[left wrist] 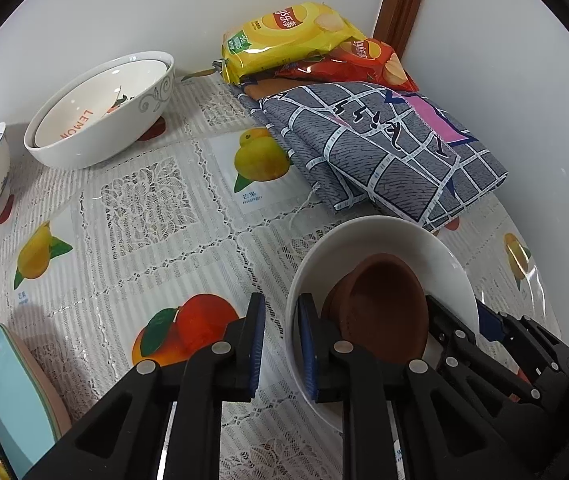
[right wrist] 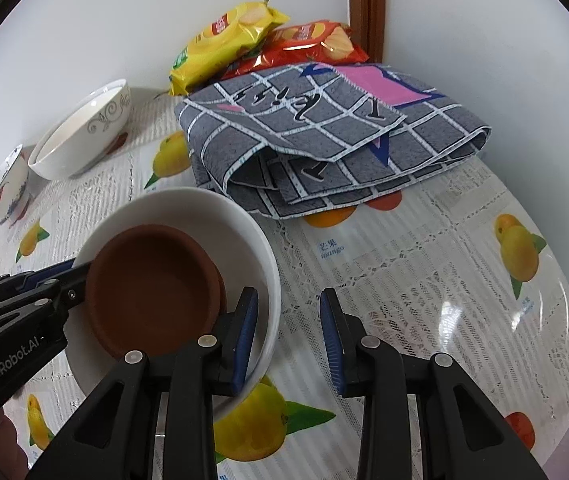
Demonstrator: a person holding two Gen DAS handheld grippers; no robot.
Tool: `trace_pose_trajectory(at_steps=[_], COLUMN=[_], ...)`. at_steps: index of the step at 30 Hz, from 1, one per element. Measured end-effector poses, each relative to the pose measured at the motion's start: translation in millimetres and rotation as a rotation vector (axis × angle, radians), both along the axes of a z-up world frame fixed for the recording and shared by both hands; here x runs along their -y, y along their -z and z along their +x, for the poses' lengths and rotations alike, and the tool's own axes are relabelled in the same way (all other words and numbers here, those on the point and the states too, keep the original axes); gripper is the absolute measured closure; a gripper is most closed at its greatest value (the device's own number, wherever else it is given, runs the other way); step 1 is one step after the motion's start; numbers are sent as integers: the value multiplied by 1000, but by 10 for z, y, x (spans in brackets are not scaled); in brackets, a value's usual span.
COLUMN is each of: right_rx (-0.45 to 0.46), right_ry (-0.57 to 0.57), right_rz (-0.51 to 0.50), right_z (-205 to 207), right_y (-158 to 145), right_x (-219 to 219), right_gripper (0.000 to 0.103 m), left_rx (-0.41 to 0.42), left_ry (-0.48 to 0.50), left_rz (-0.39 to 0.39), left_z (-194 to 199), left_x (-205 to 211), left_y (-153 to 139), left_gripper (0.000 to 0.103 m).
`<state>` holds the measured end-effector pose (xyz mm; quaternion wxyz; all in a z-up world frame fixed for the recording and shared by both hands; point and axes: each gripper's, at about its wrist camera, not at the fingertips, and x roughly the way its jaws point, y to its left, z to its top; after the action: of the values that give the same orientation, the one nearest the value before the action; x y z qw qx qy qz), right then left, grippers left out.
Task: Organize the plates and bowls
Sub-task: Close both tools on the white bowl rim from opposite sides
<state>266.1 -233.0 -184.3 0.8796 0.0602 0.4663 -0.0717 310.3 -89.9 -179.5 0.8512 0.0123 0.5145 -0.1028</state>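
Two grippers, jaws spread, straddling rim | glossy white bowl (right wrist: 244, 216) | matte round terracotta dish (right wrist: 152, 288) inside

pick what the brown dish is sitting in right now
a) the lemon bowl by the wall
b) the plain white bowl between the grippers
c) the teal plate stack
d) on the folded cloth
b: the brown dish lies tilted inside the plain white bowl, whose rim sits between the fingers of the left gripper and the right gripper.
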Motion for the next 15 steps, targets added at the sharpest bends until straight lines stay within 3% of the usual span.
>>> trace_pose_trajectory(at_steps=[15], right_rx=[52], right_ry=[3], right_rz=[1], right_z=[-17], right_y=[22], right_x=[8], right_gripper=[69], left_rx=[24], left_ry=[-7], left_rz=[-4], left_z=[-16], left_x=[43], left_y=[37], left_gripper=[94])
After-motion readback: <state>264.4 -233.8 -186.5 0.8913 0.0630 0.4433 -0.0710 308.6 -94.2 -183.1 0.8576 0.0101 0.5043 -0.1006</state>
